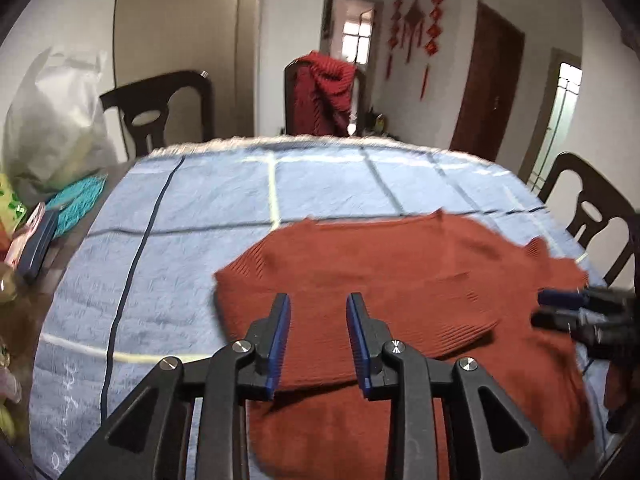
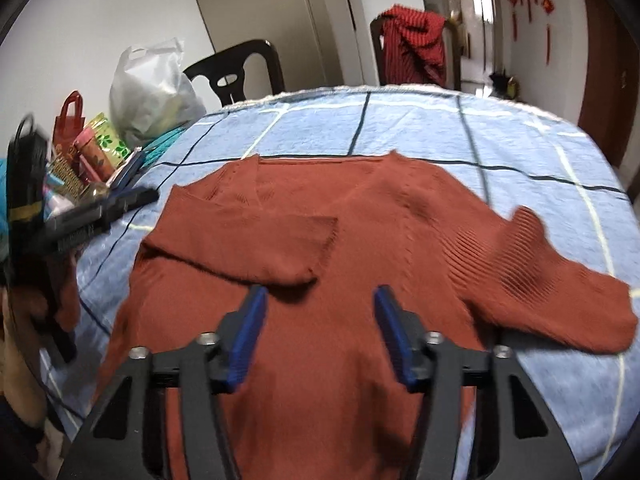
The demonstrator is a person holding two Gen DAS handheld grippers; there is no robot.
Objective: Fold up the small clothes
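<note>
A: Sweater (image 2: 360, 240) — rust-red knit, spread flat on the blue checked cloth (image 2: 520, 140), directly under and ahead of both tongs. How will it handle?

B: Soft and limp, I'd judge, fairly light, and stretchy in the ribbing. It will sag and drag if lifted by one point, so pinch an edge or cuff, not the middle.

A: Are the tongs holding anything?

B: No. The right tongs (image 2: 318, 300) hang released above the body, jaws wide apart. The left tongs (image 1: 318, 308) are likewise released, over the hem side.

A: What's done?

B: Just beyond the right tongs, one sleeve (image 2: 256, 244) lies folded across the chest. The other sleeve (image 2: 560, 292) sprawls out to their right, still unfolded. Its ribbed cuff looks the best grip. Farther off, the neckline (image 2: 320, 160) faces away.
</note>
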